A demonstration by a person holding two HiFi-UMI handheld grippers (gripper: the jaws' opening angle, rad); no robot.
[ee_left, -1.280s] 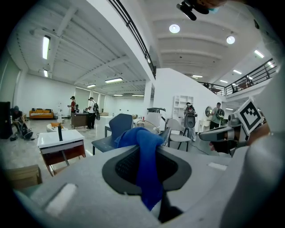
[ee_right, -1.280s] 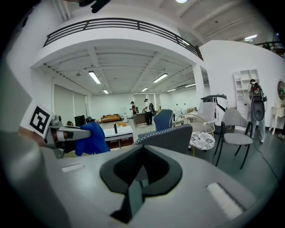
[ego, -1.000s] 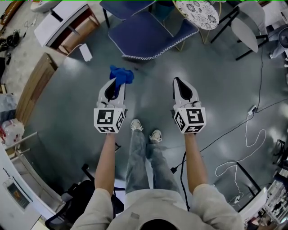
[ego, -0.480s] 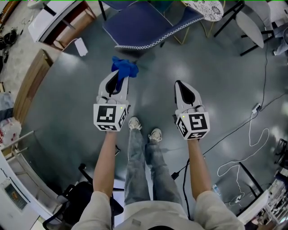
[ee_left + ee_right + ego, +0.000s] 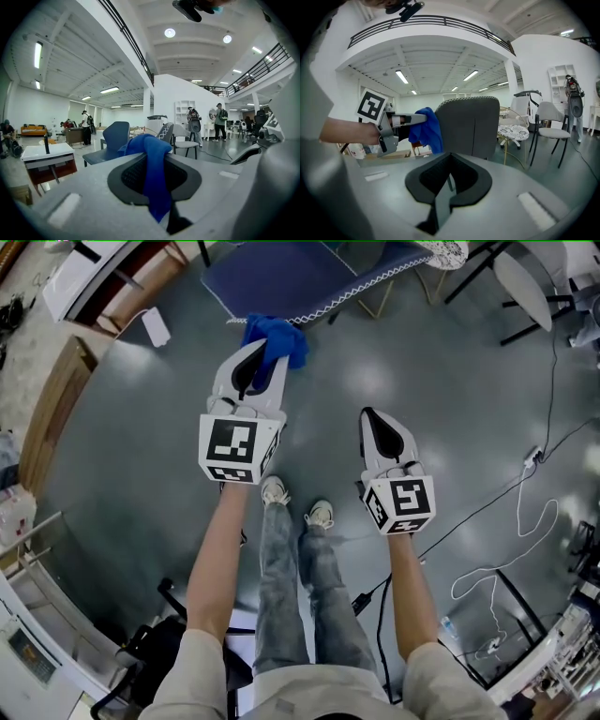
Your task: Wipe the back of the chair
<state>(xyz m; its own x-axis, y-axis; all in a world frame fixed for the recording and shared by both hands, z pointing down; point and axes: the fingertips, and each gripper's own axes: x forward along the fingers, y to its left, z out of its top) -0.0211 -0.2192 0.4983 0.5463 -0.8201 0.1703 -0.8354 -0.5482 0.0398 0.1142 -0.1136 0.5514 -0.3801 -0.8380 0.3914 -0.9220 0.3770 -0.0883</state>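
A dark blue chair (image 5: 291, 273) with a white scalloped trim stands just ahead of me at the top of the head view. Its upright back (image 5: 469, 125) fills the middle of the right gripper view. My left gripper (image 5: 261, 357) is raised near the chair's near edge and is shut on a blue cloth (image 5: 277, 337). The cloth (image 5: 152, 173) hangs bunched between the jaws. In the right gripper view the left gripper (image 5: 423, 118) holds the cloth (image 5: 427, 130) beside the left edge of the chair back. My right gripper (image 5: 370, 415) hangs lower, shut and empty.
A patterned round table (image 5: 448, 249) and a white chair (image 5: 520, 282) stand at the far right. A wooden bench (image 5: 52, 409) and a white-topped table (image 5: 103, 273) are at the left. A white cable (image 5: 506, 549) loops over the floor. People (image 5: 194, 124) stand far off.
The left gripper has risen and moved forward with the cloth, up to the chair's near edge. The chair now lies closer in the head view. The right gripper has barely moved.
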